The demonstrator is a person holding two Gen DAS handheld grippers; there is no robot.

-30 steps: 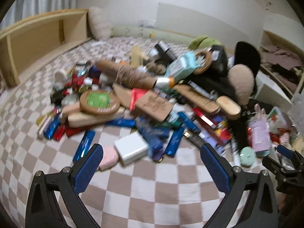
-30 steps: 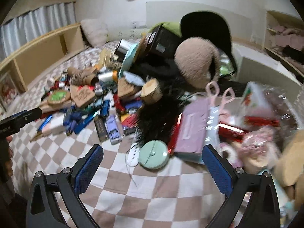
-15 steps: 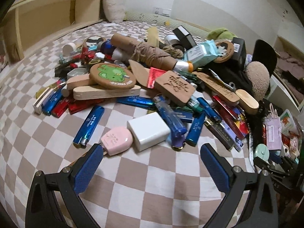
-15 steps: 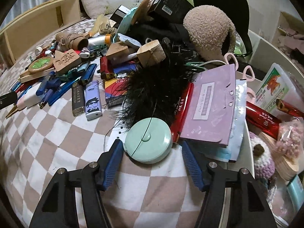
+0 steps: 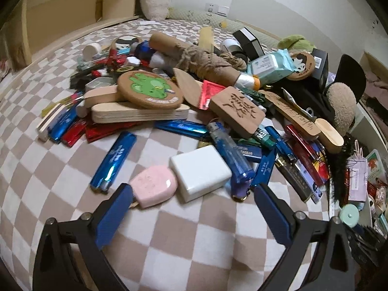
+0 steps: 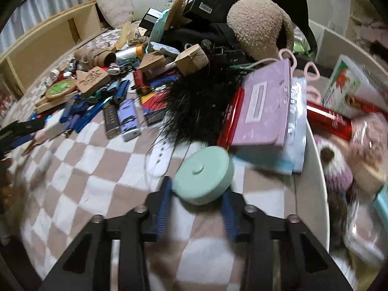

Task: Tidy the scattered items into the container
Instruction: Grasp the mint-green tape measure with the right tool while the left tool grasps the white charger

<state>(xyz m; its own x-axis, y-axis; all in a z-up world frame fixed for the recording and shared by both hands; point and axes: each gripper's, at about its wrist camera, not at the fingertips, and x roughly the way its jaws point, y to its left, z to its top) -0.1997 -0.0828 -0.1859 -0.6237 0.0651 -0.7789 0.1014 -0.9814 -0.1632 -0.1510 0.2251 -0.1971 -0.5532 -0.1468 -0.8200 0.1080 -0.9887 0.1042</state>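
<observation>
1. The right gripper [image 6: 197, 202] has its two blue pads closed against either side of a mint-green round case [image 6: 203, 174], which sits tilted on the checkered blanket [image 6: 92, 181].
2. Just behind the case lies a black feathery tuft [image 6: 196, 106], and beside that a lilac pouch [image 6: 264, 111] resting over a red packet [image 6: 230, 118].
3. To the right, a white container [image 6: 315, 169] holds a pink knitted toy [image 6: 337, 169] and a red foil tube [image 6: 329, 118]; this part is blurred.
4. A beige fleece cap [image 6: 259, 26] tops the pile at the back.
5. Lighters, among them a lilac lighter [image 6: 128, 118], and wooden pieces lie scattered to the left.
</observation>
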